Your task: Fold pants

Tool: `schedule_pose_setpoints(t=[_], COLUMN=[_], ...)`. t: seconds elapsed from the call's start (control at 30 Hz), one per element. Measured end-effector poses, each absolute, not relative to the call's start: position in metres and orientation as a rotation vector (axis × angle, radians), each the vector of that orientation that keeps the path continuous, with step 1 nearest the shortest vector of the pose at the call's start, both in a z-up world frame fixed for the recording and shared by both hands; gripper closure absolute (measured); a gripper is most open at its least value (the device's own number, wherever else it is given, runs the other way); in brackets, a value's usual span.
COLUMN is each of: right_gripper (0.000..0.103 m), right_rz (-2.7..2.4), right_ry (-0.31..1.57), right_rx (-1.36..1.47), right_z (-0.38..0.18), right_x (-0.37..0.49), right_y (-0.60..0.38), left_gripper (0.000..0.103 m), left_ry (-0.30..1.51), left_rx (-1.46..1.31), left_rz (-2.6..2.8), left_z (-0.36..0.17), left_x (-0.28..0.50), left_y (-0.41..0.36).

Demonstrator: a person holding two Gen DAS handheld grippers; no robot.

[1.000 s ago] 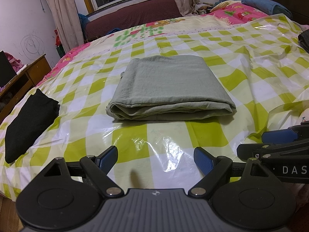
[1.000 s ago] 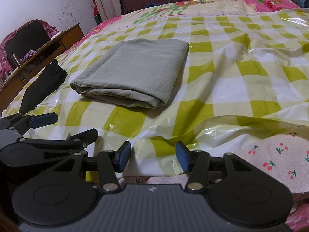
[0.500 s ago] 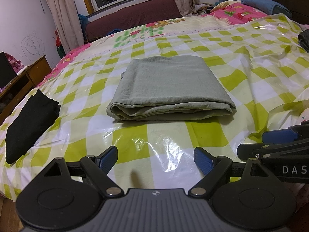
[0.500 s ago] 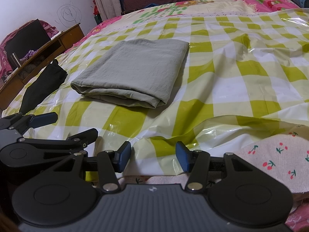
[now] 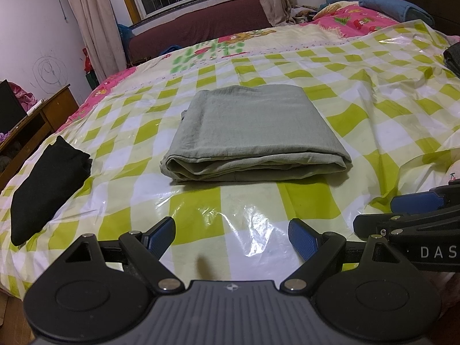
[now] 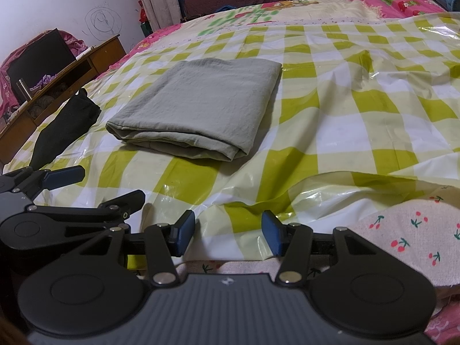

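Observation:
Grey-green pants [image 5: 253, 132] [image 6: 198, 106] lie folded into a flat rectangle on the bed's green-and-white checked plastic sheet [image 5: 258, 210], folded edges towards me. My left gripper [image 5: 231, 237] hovers open over the sheet's near edge, nothing between its blue pads, well short of the pants. My right gripper [image 6: 227, 231] is open too, with an empty gap, over the wrinkled front edge of the sheet. Each gripper shows at the side of the other's view: the right gripper [image 5: 417, 201] and the left gripper [image 6: 66, 176].
A folded black garment [image 5: 43, 189] [image 6: 61, 126] lies at the bed's left edge. A wooden desk [image 6: 57, 77] stands left of the bed. Pink bedding and a blue pillow [image 5: 396, 5] lie at the far right. Cherry-print cloth [image 6: 402, 230] shows at the near right.

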State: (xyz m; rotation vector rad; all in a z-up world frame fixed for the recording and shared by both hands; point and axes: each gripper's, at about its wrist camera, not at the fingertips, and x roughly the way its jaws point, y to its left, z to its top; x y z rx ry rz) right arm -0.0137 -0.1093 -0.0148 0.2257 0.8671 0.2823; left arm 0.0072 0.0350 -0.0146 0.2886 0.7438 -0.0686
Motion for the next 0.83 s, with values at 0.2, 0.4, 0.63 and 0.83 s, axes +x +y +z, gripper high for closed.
schedule_pose_setpoints(t=[0.2,0.4,0.63,0.83], right_gripper=[0.05,0.05,0.05,0.05], right_rz=[0.282,0.282,0.282,0.282], right_ry=[0.867,0.867,0.867,0.867], right_rx=[0.226,0.225,0.226,0.225], right_z=[-0.0147,-0.0143,-0.0147,-0.0144], right_x=[-0.0137,-0.0133,-0.0137,-0.0133], right_y=[-0.1093,-0.1093,-0.1095,-0.1093], left_gripper=[0.005,0.005,0.005,0.005], left_ry=[0.743,0.743,0.74,0.739], left_rx=[0.289,0.289,0.293,0.297], left_rz=[-0.068,-0.067,-0.064,-0.062], left_z=[-0.0145,-0.0143,-0.014,-0.014], left_x=[0.0071,0.0065,0.0064,0.0064], left_y=[0.0348,0.0348,0.0355,0.0352])
